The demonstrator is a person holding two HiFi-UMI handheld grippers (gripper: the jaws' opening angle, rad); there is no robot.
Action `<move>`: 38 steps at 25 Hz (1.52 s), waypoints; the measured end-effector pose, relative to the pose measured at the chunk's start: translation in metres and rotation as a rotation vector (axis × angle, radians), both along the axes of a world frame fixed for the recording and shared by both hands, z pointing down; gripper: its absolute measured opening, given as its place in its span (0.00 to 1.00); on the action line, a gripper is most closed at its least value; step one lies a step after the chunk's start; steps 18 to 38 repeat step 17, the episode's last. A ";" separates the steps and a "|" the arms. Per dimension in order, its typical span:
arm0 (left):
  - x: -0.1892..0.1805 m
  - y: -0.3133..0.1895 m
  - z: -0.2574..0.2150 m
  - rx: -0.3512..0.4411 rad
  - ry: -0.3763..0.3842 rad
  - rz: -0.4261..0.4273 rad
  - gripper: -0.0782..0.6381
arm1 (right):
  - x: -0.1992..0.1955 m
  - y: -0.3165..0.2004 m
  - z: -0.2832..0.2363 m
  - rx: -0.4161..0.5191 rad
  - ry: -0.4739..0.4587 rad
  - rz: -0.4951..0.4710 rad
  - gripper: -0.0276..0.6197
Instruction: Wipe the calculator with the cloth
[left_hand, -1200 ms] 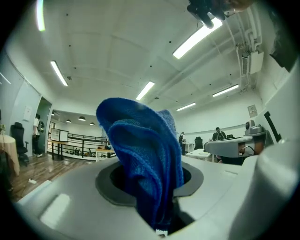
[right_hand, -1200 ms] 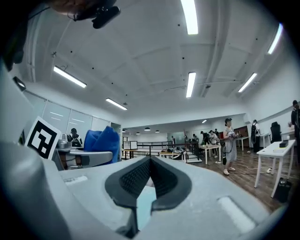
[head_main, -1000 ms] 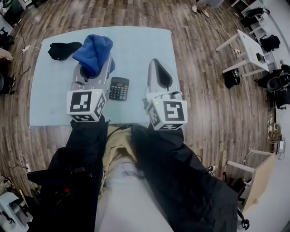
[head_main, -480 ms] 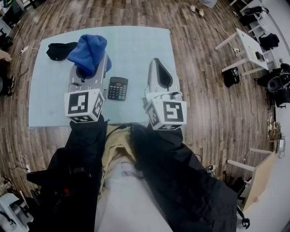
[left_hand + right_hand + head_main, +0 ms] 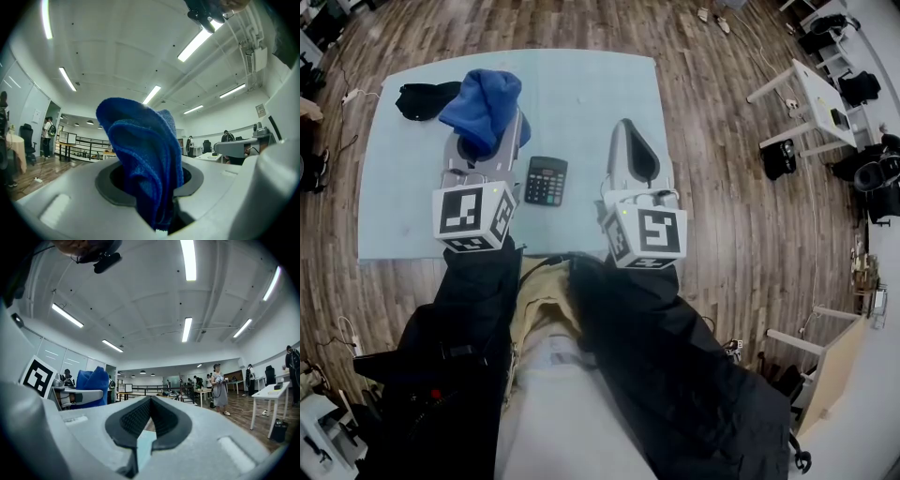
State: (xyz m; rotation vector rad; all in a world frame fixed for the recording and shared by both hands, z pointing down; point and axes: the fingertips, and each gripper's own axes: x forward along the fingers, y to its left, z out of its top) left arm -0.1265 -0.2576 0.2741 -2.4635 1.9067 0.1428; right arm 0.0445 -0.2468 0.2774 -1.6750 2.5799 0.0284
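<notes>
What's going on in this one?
A person holds a gripper in each hand over a light blue table. The left gripper is shut on a bunched blue cloth. The right gripper is shut and empty. The calculator lies on the table between them, and the cloth is not on it.

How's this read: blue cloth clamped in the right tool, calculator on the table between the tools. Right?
Wrong tool. The cloth is clamped in the left tool, as the left gripper view shows; the right tool holds nothing. The calculator does lie on the table between the tools.
</notes>
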 end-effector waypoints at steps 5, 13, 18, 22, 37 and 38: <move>-0.005 -0.006 0.004 -0.018 0.004 0.003 0.34 | -0.005 -0.007 0.003 -0.013 0.006 -0.004 0.03; -0.005 -0.020 0.013 -0.043 0.009 0.019 0.34 | -0.008 -0.018 0.011 -0.038 0.025 -0.002 0.03; -0.007 -0.032 0.015 -0.053 0.010 0.028 0.34 | -0.012 -0.029 0.012 -0.046 0.026 -0.002 0.03; -0.007 -0.032 0.015 -0.053 0.010 0.028 0.34 | -0.012 -0.029 0.012 -0.046 0.026 -0.002 0.03; -0.007 -0.032 0.015 -0.053 0.010 0.028 0.34 | -0.012 -0.029 0.012 -0.046 0.026 -0.002 0.03; -0.007 -0.032 0.015 -0.053 0.010 0.028 0.34 | -0.012 -0.029 0.012 -0.046 0.026 -0.002 0.03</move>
